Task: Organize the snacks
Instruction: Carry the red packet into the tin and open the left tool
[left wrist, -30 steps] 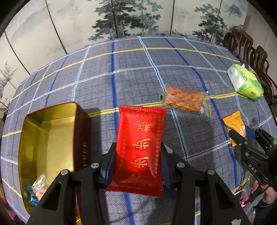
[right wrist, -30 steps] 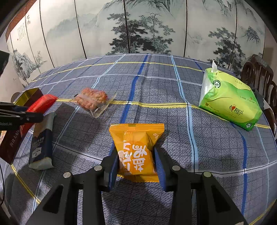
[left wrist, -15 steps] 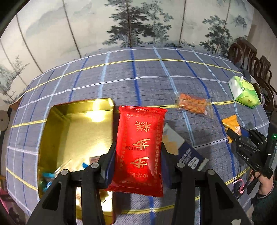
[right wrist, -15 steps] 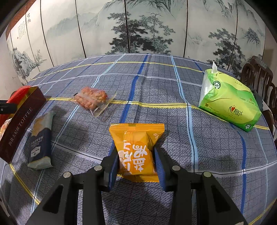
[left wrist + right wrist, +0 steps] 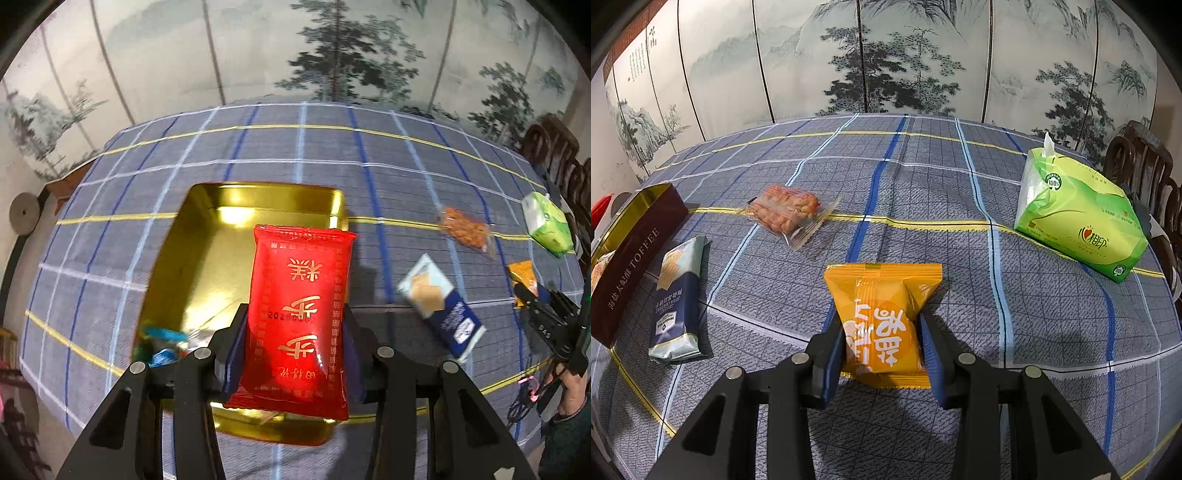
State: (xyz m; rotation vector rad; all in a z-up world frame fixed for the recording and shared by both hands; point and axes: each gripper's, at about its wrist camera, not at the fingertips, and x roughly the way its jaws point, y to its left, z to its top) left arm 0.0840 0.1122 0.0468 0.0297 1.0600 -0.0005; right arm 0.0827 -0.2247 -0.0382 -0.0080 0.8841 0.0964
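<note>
My left gripper (image 5: 293, 350) is shut on a red snack packet (image 5: 299, 314) and holds it in the air above the open gold tin (image 5: 258, 199), over its right half. Several small wrapped sweets (image 5: 162, 343) lie in the tin's near left corner. My right gripper (image 5: 882, 350) is shut on an orange snack packet (image 5: 882, 317) lying on the tablecloth. The tin's dark red side, lettered TOFFEE, shows in the right wrist view (image 5: 631, 266) at far left. The right gripper and orange packet also show in the left wrist view (image 5: 524, 280).
A blue and white cracker packet (image 5: 679, 295) lies beside the tin, also in the left wrist view (image 5: 439, 302). A clear bag of orange snacks (image 5: 786, 214) lies farther back. A green tissue pack (image 5: 1078, 221) stands at right. Wooden chairs (image 5: 1141, 166) line the table's right edge.
My left gripper has carried the red packet leftward and higher, from beside the tin to above it. My right gripper and the orange packet have stayed still.
</note>
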